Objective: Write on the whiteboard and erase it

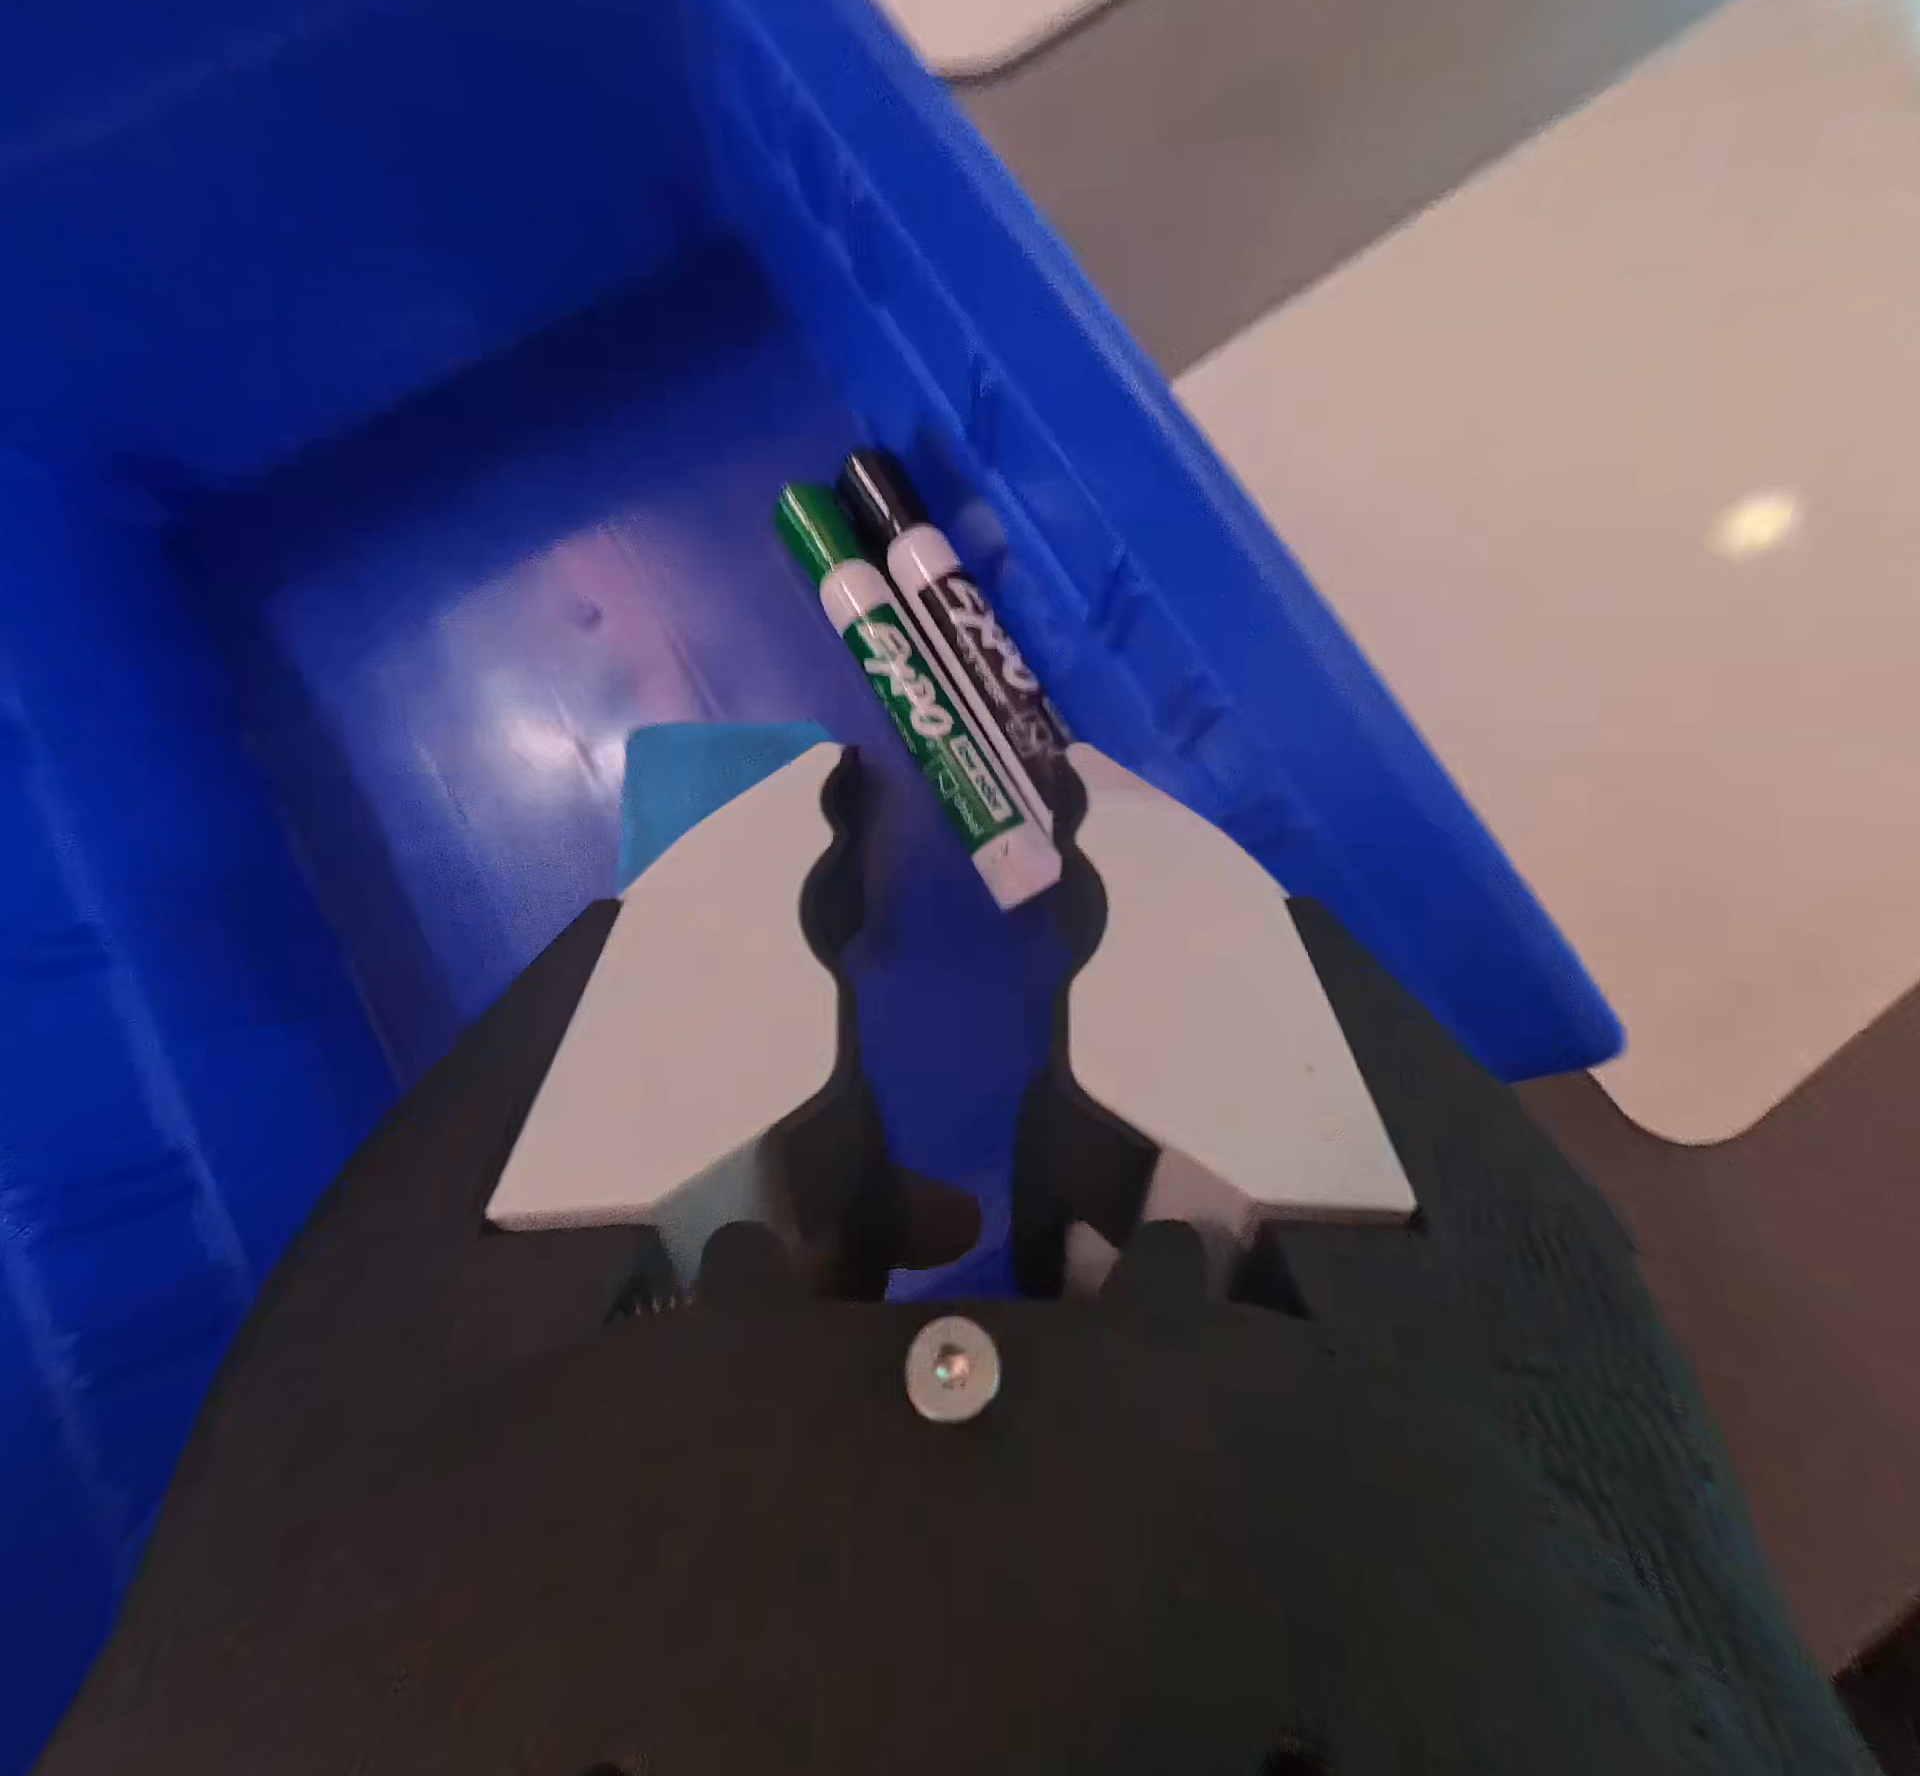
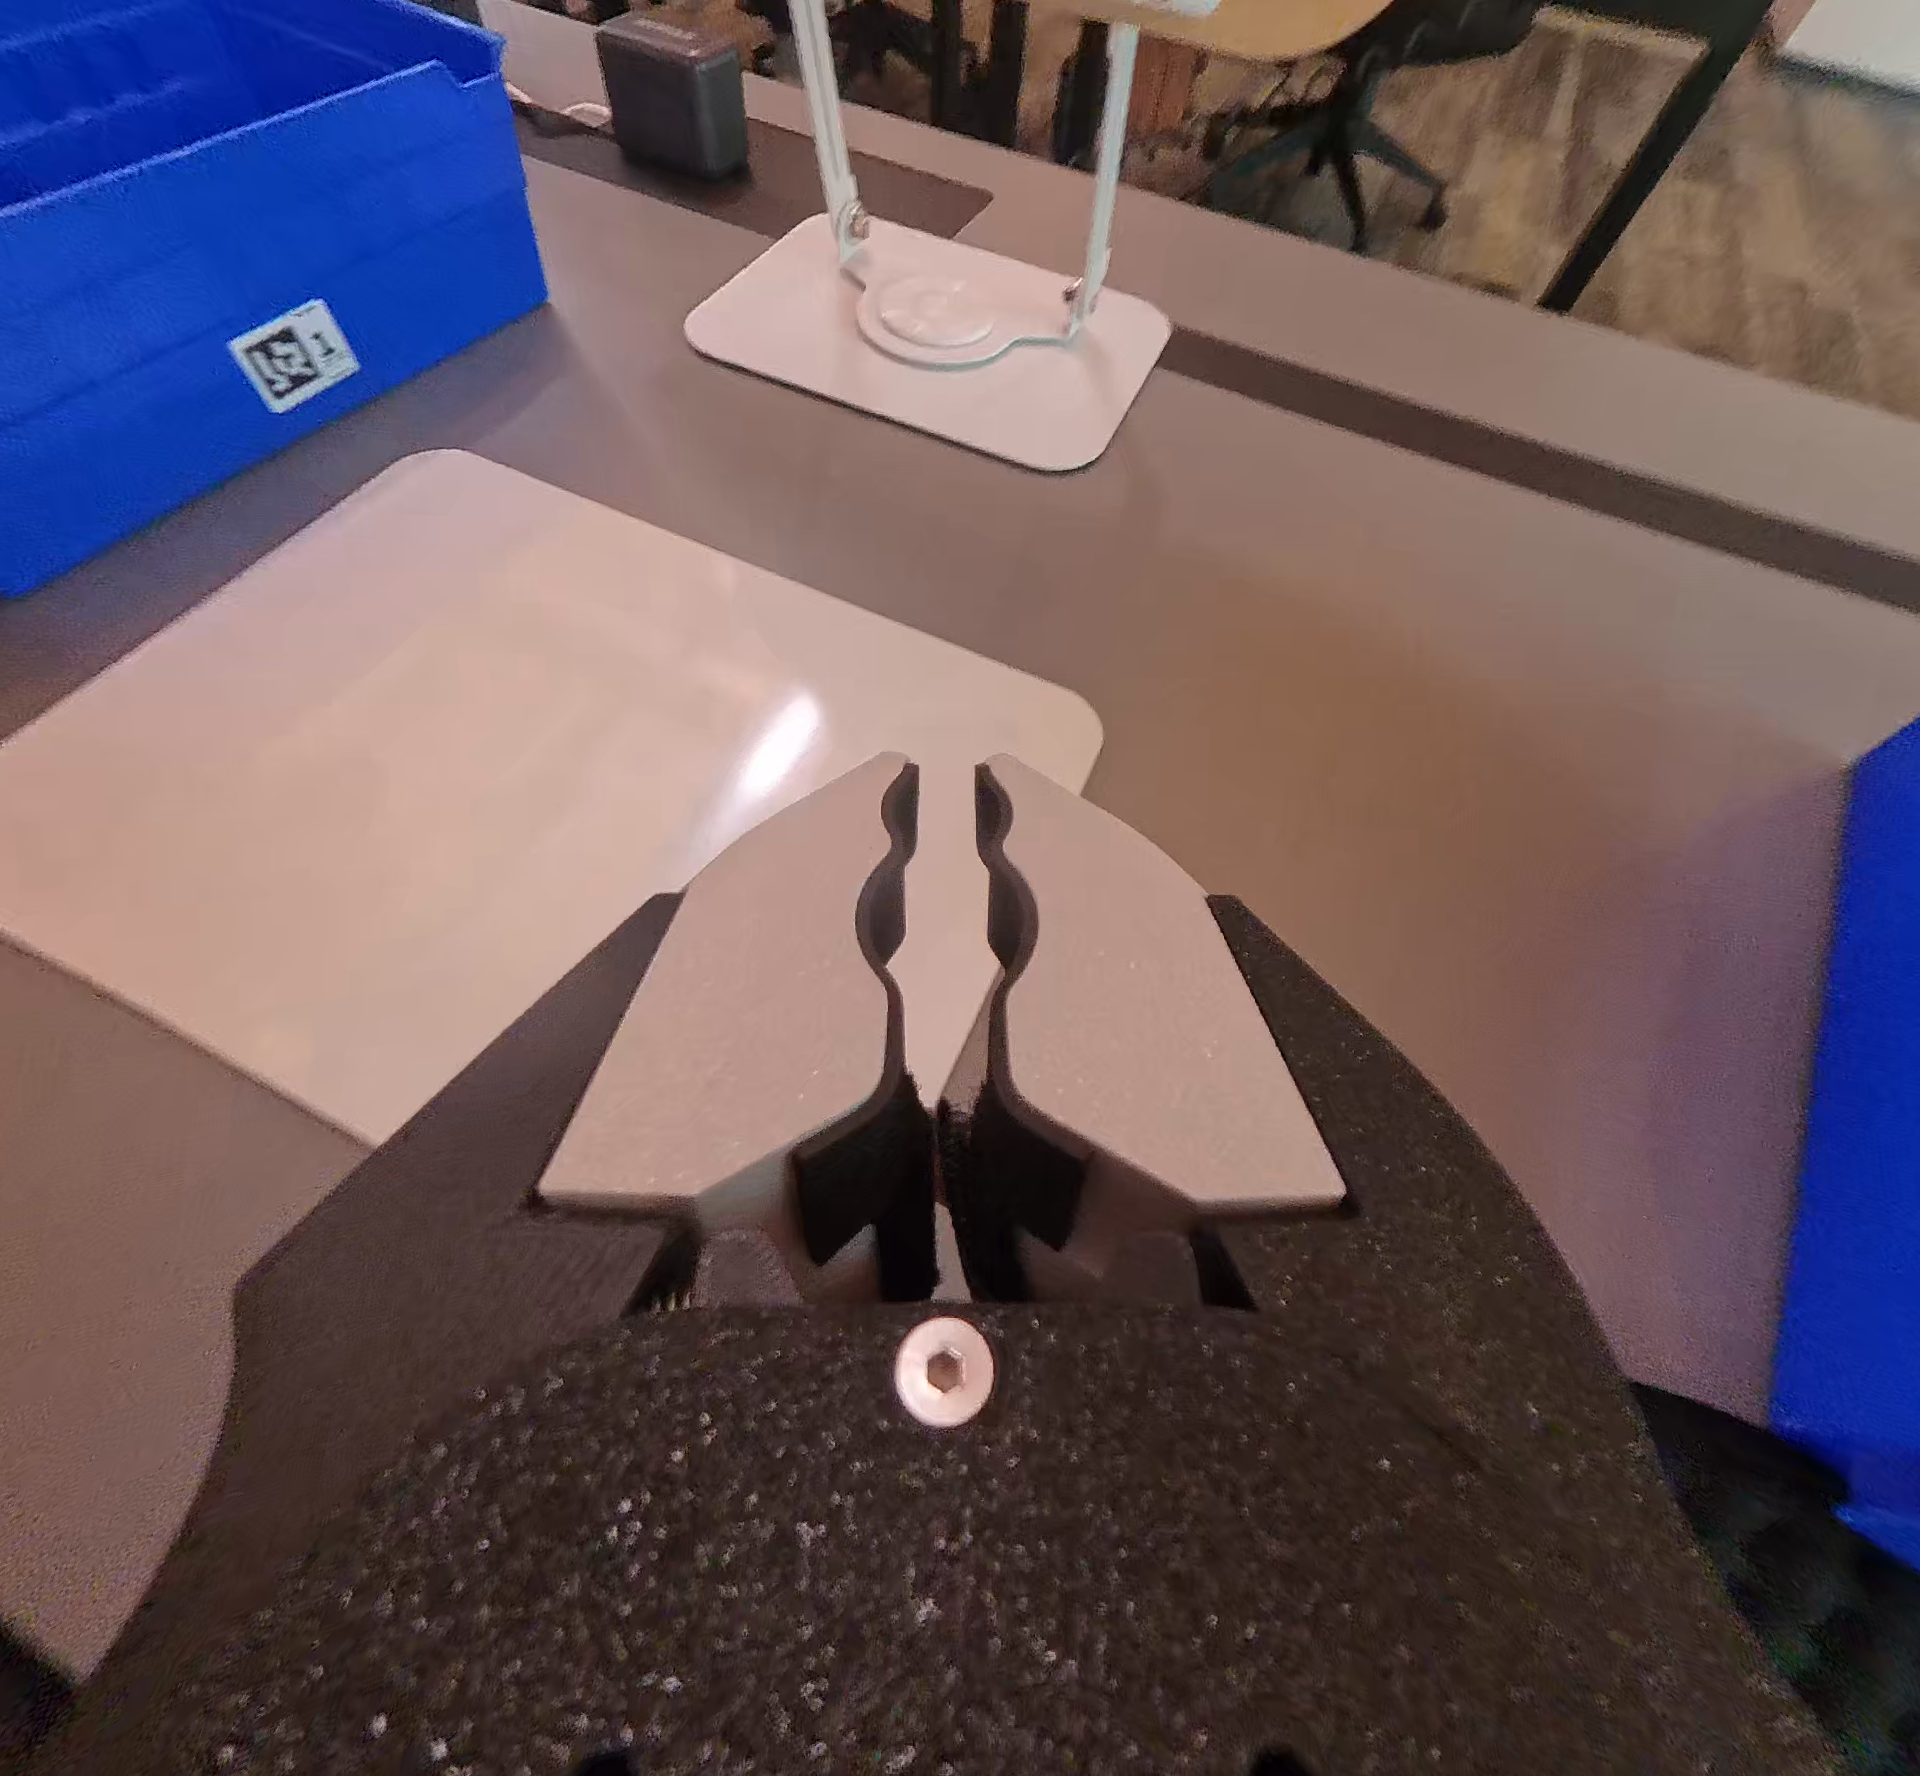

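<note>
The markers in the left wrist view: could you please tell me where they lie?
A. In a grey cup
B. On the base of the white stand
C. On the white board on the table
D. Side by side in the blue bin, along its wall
D: the green marker and black marker lie side by side against the inner wall of the blue bin.

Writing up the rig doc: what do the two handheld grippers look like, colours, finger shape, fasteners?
Both match. Left gripper and right gripper: black, rough-textured body, a silver hex-socket screw centred near the finger base. Each has two pale grey wedge-shaped fingers tapering to the tip, with black wavy, scalloped inner pads. No cables, sleeves or hands show in either wrist view.
</note>
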The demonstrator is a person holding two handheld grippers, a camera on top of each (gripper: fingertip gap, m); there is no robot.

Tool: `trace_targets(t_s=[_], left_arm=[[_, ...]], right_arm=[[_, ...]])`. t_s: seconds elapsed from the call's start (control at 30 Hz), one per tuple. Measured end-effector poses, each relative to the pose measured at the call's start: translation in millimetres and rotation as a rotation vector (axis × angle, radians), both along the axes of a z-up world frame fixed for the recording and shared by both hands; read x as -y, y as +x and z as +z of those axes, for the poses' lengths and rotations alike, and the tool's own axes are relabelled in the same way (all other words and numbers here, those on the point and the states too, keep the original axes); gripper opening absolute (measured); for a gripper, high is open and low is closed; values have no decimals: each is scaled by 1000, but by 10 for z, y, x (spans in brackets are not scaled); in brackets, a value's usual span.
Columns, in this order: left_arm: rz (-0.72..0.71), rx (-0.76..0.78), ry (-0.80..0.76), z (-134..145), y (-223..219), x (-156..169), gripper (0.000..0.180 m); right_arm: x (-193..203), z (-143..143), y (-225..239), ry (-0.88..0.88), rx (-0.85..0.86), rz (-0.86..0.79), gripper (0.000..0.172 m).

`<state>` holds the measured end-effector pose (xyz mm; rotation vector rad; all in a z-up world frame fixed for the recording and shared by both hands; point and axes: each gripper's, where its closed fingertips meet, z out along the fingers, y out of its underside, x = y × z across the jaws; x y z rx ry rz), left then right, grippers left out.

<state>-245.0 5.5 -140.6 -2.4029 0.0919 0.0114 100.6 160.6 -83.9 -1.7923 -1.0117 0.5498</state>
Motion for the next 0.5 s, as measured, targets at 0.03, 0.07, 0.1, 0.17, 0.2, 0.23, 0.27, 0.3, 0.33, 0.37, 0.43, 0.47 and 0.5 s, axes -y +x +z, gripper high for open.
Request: trace_targets(t_s=[0.03, 0.07, 0.1, 0.17, 0.2, 0.23, 0.27, 0.3, 0.33, 0.37, 0.43, 0.47, 0.5], left_arm=[[-10, 7, -66, -91, -7, 20, 37], [-23, 6, -110, -160, -5, 32, 37], [-37, -2, -136, -210, 2, 39, 37], [-44, -15, -168, -276, 6, 45, 36], [-46, -19, -179, -300, 9, 47, 36], [-49, -16, -187, -323, 16, 48, 36], [-48, -10, -194, -347, 24, 45, 36], [-49, -2, -204, -374, 37, 47, 36], [-43, -4, -217, -406, 31, 53, 35], [-27, -21, -232, -430, -4, 66, 35], [-22, -39, -278, -496, -25, 116, 35], [-21, -46, -299, -533, -33, 140, 36], [-21, -49, -319, -567, -35, 158, 36]], right_arm=[[-44, 15, 6, 39, 10, -19, 11], [-82, 25, 21, 75, 27, -39, 11], [-102, 29, 31, 105, 44, -49, 12], [-121, 35, 26, 134, 57, -54, 12], [-125, 36, 22, 140, 57, -55, 12], [-129, 36, 18, 144, 55, -53, 13], [-129, 41, 16, 152, 52, -48, 13], [-128, 50, 12, 165, 49, -42, 13], [-133, 57, 17, 179, 50, -42, 13], [-141, 60, 27, 188, 54, -45, 13], [-150, 51, 48, 191, 61, -49, 14], [-152, 49, 56, 192, 59, -50, 14], [-157, 45, 64, 192, 56, -50, 14]])
